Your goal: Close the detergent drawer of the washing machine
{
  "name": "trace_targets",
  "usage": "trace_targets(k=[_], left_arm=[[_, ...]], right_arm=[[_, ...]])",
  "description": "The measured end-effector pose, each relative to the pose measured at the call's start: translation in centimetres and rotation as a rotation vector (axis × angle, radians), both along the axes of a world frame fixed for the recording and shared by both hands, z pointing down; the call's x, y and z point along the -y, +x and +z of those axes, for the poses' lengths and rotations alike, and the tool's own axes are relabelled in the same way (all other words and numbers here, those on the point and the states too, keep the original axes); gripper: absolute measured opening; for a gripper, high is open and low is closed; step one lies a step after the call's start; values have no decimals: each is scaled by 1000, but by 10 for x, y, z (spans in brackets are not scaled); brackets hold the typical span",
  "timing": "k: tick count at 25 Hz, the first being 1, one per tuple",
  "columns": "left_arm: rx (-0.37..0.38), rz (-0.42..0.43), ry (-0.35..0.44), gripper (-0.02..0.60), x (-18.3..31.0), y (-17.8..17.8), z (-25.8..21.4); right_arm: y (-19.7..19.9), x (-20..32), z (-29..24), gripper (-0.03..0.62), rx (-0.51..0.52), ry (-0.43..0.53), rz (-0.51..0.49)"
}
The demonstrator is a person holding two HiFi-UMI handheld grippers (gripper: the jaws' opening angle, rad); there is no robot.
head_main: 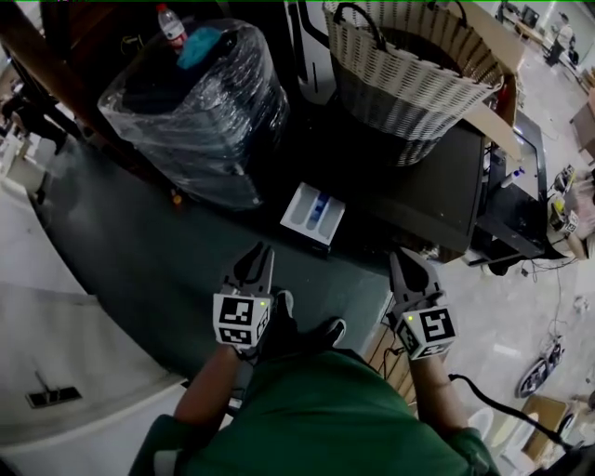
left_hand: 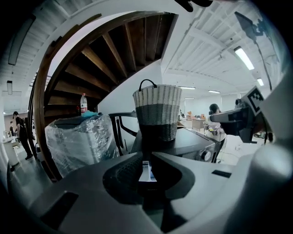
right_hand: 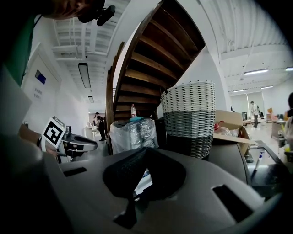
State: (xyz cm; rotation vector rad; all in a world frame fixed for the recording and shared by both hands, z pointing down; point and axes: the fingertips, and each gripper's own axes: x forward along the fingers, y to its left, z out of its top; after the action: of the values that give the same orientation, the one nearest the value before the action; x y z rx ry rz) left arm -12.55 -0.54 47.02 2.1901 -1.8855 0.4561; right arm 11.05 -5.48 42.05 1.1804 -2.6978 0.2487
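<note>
Little print can be read here: the bottle (head_main: 171, 25) on top of the plastic-wrapped bundle (head_main: 200, 102) has a red label too small to make out, and the marker cube (head_main: 240, 321) on each gripper shows only a black-and-white square pattern.

The detergent drawer (head_main: 313, 215) stands pulled out from the dark front of the washing machine (head_main: 437, 186). It is a white tray with blue showing in its compartments, and it juts toward the person. In the head view it lies below the left side of the wicker basket (head_main: 409, 84) that stands on the machine's top, and just right of the wrapped bundle.

Both forearms reach forward from a green-clad body, held side by side and well apart, with the 2 grippers pointing toward the machine. The left gripper (head_main: 256, 256) is near the drawer but not touching it. Its jaws are parted by only a narrow slit and have hold of nothing; in its own view the drawer (left_hand: 145, 174) shows through that slit. The right gripper (head_main: 406, 258) is farther to the drawer's right, clear of it. Its jaw tips are together and grip nothing, though a bit of the white drawer (right_hand: 143, 181) shows through the hollow behind the tips.
</note>
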Motion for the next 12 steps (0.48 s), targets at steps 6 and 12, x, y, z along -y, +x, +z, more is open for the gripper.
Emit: trace_targets(k=[6, 12], left_arm=[[-18, 80, -66, 74, 30, -1, 39], [-55, 183, -87, 74, 63, -10, 49]], right_arm=[[-1, 17, 12, 18, -37, -21, 77], [-15, 27, 16, 18, -80, -55, 165]])
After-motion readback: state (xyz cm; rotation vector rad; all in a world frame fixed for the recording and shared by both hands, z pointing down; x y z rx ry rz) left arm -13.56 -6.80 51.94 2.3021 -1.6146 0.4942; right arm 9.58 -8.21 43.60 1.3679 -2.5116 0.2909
